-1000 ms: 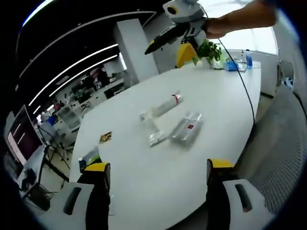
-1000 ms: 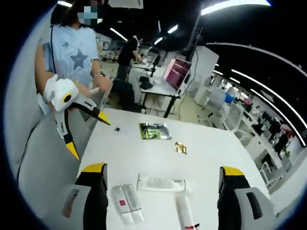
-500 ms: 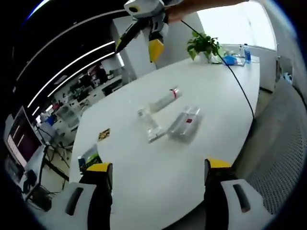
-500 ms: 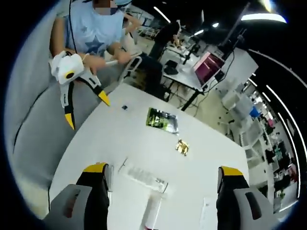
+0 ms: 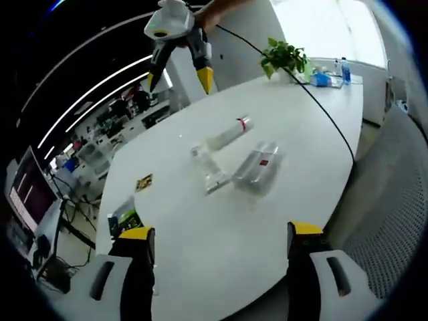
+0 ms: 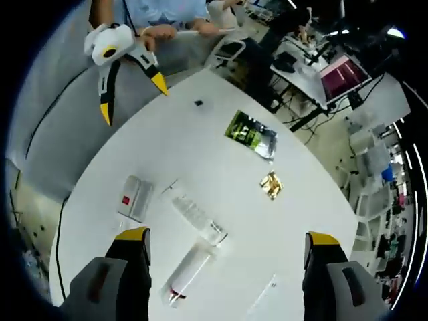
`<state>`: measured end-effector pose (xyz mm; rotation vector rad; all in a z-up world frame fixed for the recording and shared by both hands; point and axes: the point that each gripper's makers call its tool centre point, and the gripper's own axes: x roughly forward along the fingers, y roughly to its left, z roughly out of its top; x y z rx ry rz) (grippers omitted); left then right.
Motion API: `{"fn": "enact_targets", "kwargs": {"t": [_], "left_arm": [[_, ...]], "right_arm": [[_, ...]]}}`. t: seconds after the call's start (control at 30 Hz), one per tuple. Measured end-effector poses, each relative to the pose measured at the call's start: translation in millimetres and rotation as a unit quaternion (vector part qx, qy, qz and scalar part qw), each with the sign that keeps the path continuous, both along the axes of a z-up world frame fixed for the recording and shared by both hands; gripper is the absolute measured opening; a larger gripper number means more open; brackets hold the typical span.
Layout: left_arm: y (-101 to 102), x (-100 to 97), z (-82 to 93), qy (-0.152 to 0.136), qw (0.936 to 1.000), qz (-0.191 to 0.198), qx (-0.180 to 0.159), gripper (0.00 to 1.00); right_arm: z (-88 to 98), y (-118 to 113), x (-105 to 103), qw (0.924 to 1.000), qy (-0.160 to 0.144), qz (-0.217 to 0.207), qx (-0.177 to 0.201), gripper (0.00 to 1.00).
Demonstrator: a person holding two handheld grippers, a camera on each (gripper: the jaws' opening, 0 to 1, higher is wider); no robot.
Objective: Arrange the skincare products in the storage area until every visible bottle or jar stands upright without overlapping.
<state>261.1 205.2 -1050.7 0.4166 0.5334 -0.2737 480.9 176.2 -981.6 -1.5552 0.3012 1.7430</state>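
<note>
Left gripper view has my left gripper point(image 5: 217, 244) low at the table's near edge, jaws spread wide, nothing between them. Right gripper point(image 5: 175, 41) shows there too, up high over the far side of the white table point(image 5: 174, 221), yellow tips apart, holding nothing.

Task items all lie flat mid-table: a tube with a red band point(image 5: 227, 136), a clear ribbed bottle point(image 5: 208, 170) and a flat clear pack w/ a red label point(image 5: 257, 170). None upright yet, so the job looks barely begun. Bottle and pack sit just beside each other, maybe touching; can't tell for sure.

Risks as I judge them:
- Both grippers are well apart from the items, so any approach is long; a fast drop on a round bottle or tube could roll it toward the edge.
- Pinching the clear bottle off-centre could make it slip or spin instead of tipping up.
- Going for the bottle w/ wide jaws may nudge the pack next to it.
- The tube prob. stands only on its cap end; wrong end down and it falls again.

Right gripper view looks down from above w/ my right gripper point(image 6: 226, 244) wide open and empty. It gives the plan layout: tube point(image 6: 187, 273), bottle point(image 6: 197, 219), pack point(image 6: 136, 198) spaced out, plus a green packet point(image 6: 252, 134), a small gold wrapper point(image 6: 271, 184) and a thin white strip point(image 6: 261, 296). It also shows the left gripper point(image 6: 134, 87) from outside, open, off the table edge. The left gripper view instead gives a potted plant point(image 5: 286, 59) on the far end.
</note>
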Motion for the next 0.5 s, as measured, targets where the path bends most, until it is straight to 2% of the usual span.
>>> {"fn": "enact_targets", "kwargs": {"t": [0.23, 0.5], "left_arm": [[-0.7, -0.2, -3.4, 0.006, 1.0, -0.002, 0.0, 0.82], [-2.5, -0.7, -8.2, 0.014, 0.9999, -0.01, 0.0, 0.85]], "right_arm": [[-43.5, -2.5, -8.3, 0.9972, -0.005, 0.037, -0.065, 0.99], [-83.6, -0.7, -11.8, 0.9922, 0.0, 0.065, -0.106, 0.99]]}}
